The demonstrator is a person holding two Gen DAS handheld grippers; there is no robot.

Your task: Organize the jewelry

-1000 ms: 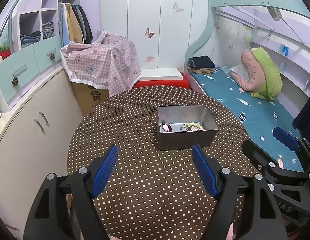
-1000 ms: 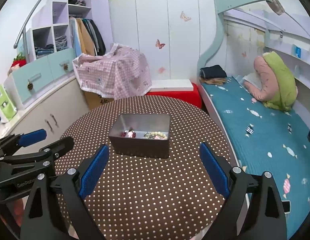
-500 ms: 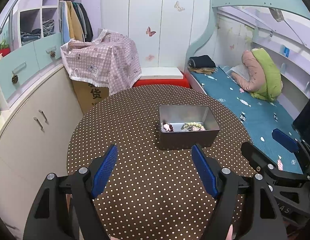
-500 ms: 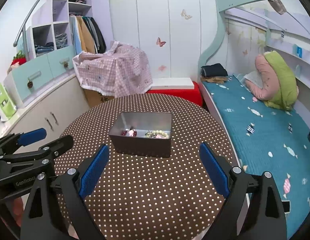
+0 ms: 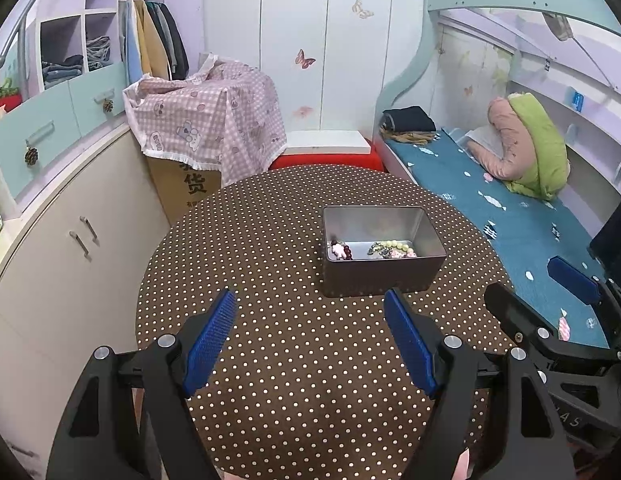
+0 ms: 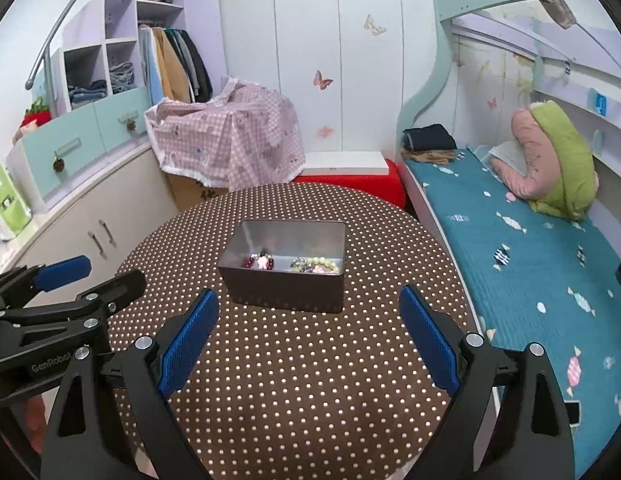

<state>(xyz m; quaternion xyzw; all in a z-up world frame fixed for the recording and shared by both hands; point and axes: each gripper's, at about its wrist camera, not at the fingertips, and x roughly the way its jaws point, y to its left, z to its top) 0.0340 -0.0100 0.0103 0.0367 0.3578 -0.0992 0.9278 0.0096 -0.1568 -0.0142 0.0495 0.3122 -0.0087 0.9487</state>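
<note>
An open grey metal tin stands on the round brown polka-dot table. Inside it lie a dark red bead bracelet at the left and a pale green bead bracelet at the right. My left gripper is open and empty, held above the table short of the tin. My right gripper is open and empty, also short of the tin. Each gripper shows in the other's view, the right one and the left one.
A bed with a teal sheet runs along the right of the table. White cabinets stand on the left. A pink checked cloth covers a cardboard box behind the table, next to a red stool.
Both grippers have pulled back and risen slightly; the tin looks a little farther away. Both stay open and empty. The tin and bracelets have not moved.
</note>
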